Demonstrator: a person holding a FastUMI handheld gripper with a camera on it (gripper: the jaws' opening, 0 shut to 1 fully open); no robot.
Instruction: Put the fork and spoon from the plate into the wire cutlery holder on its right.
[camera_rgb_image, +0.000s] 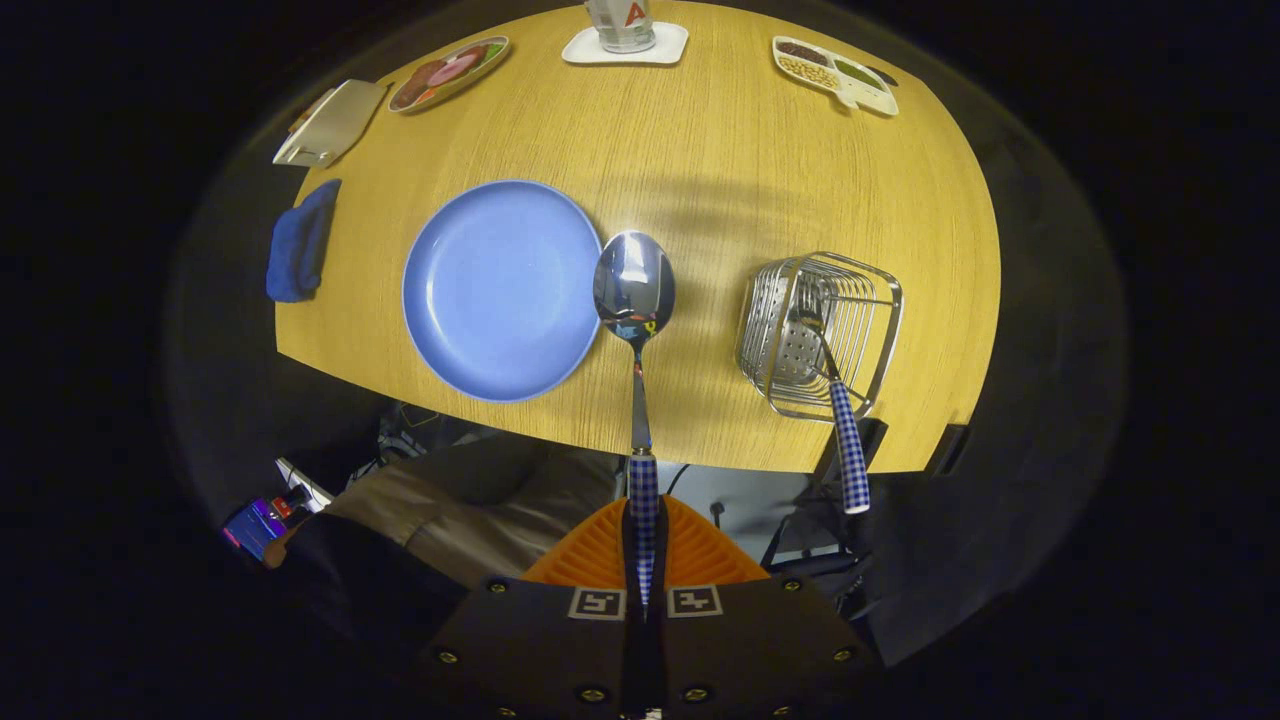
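My gripper (643, 530) is shut on the spoon's blue-checked handle, and the spoon (634, 290) sticks straight out ahead of the fingers. It is held high over the wooden table, its shiny bowl seen between the plate and the holder. The blue plate (500, 290) lies bare to the left of the spoon. The wire cutlery holder (858, 300) stands to the right. A fork (838, 410) with a matching checked handle leans in the holder, its handle sticking out over the table's near edge.
At the table's far side are a glass on a white coaster (625, 40), a white divided dish with food (835, 75), an oval dish (450, 72) and a white box (330, 122). A blue cloth (300, 240) lies at the left edge. Below the near edge are a person's legs (470, 510).
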